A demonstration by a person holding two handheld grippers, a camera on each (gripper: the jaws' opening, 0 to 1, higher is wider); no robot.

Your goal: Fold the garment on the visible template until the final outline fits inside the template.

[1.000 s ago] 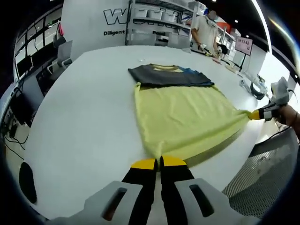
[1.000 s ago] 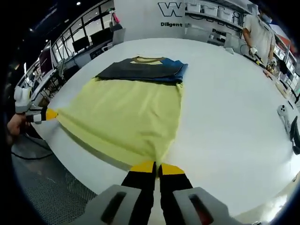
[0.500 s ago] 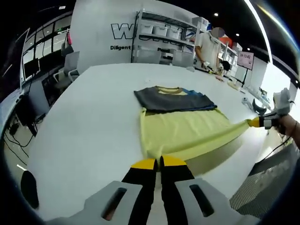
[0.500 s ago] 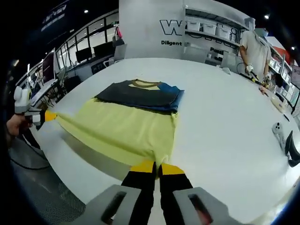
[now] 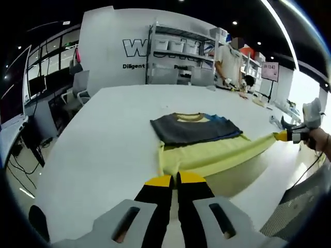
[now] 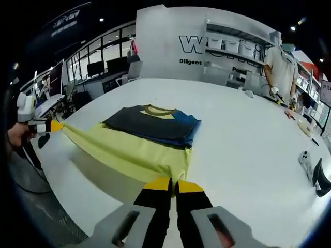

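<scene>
A pale yellow garment point(image 5: 207, 157) with dark grey and blue upper panels is shown on a white table point(image 5: 103, 134); yellow-tipped black jaws are seen.

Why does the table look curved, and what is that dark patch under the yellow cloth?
Left gripper view: the fisheye lens bends the white table; its edge bows. Right gripper view: the lifted yellow garment casts a soft shadow on the table under overhead lights.

White counter point(image 5: 103, 139) runs wide and bare on this side. Back wall point(image 5: 111, 49) carries partial dark lettering; shelving with white bins point(image 5: 178, 46) stands beside it. A person in a light shirt point(image 6: 282, 57) stands at the counter's far edge. Monitors and office chairs point(image 6: 111, 64) line the side. Small dark items point(image 6: 313, 170) lie near the counter's right edge.
</scene>
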